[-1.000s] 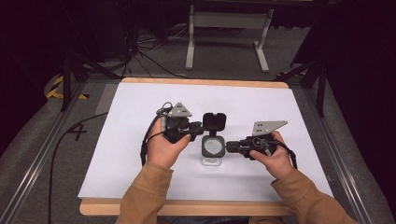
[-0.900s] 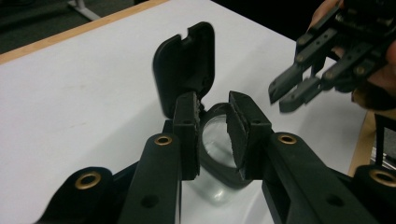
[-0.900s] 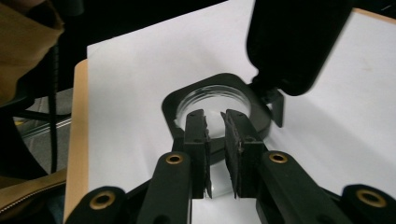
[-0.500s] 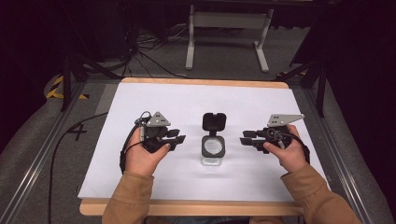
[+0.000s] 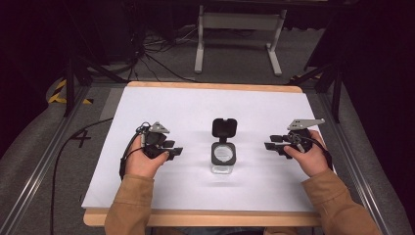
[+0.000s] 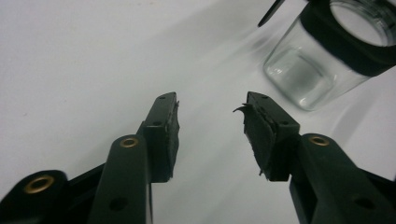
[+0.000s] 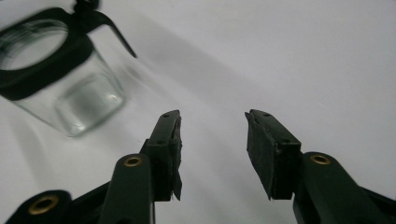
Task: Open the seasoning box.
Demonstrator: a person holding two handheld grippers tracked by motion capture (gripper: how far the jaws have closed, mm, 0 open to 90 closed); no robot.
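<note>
From the high view, a clear glass jar (image 5: pixel 223 157) stands mid-table with its black flip lid (image 5: pixel 224 127) swung open, between the left gripper (image 5: pixel 172 151) and right gripper (image 5: pixel 270 143), apart from both. In each gripper view the jaws are spread with nothing between them, and the jar (image 6: pixel 327 56) (image 7: pixel 60 74) looks empty.

A white table (image 5: pixel 161 105) stands before a grey metal stand (image 5: pixel 238 29) and floor cables (image 5: pixel 147 58).

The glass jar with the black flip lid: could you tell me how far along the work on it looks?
Done: the glass jar stands upright on the table, its flip lid swung open. In hand: nothing; the left gripper and right gripper sit open, apart from it. Left: apparently nothing further, judging by this.
</note>
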